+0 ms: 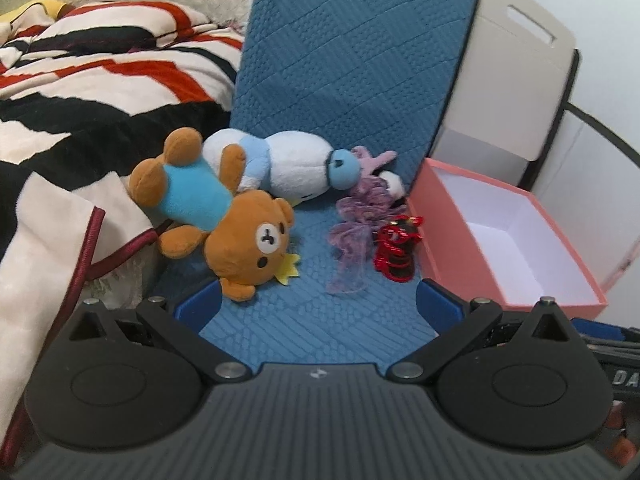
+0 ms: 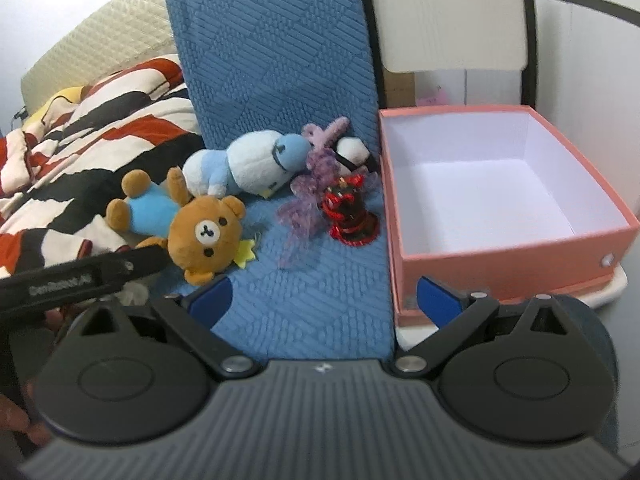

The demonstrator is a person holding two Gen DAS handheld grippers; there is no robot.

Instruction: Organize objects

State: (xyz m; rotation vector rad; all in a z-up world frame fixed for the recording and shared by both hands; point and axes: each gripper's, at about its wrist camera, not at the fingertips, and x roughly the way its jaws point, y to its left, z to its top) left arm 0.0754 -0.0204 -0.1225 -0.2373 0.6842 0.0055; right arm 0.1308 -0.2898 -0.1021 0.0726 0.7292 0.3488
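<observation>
Closest in, both tongs stand wide apart with nothing between them: the left gripper (image 1: 318,300) hangs over the blue quilted mat (image 1: 304,320), and the right gripper (image 2: 324,300) straddles the mat's right edge. Only the blue fingertips (image 2: 210,300) of each show; the rest is cut off by the black housing. At the lower left of the right wrist view, part of the left tool's black body pokes in, its lettering too blurred to read.

On the mat, a brown teddy bear (image 1: 224,224) in a blue shirt lies on its back, head toward the cameras, partly covering a small yellow piece (image 2: 246,254). Behind it lies a white and light-blue plush toy (image 1: 280,168). To the right sit a purple frilly toy (image 2: 308,196) and a shiny red figure (image 2: 348,214); a white and black thing (image 2: 354,148) behind them is mostly hidden.

The open pink box (image 2: 500,256), white inside, stands just right of the mat, beside the red figure.

Farther off, a striped red, black and cream blanket (image 1: 100,80) covers the left side. The mat climbs up behind the toys, with a cream panel (image 2: 452,16) and pale wall beyond.
</observation>
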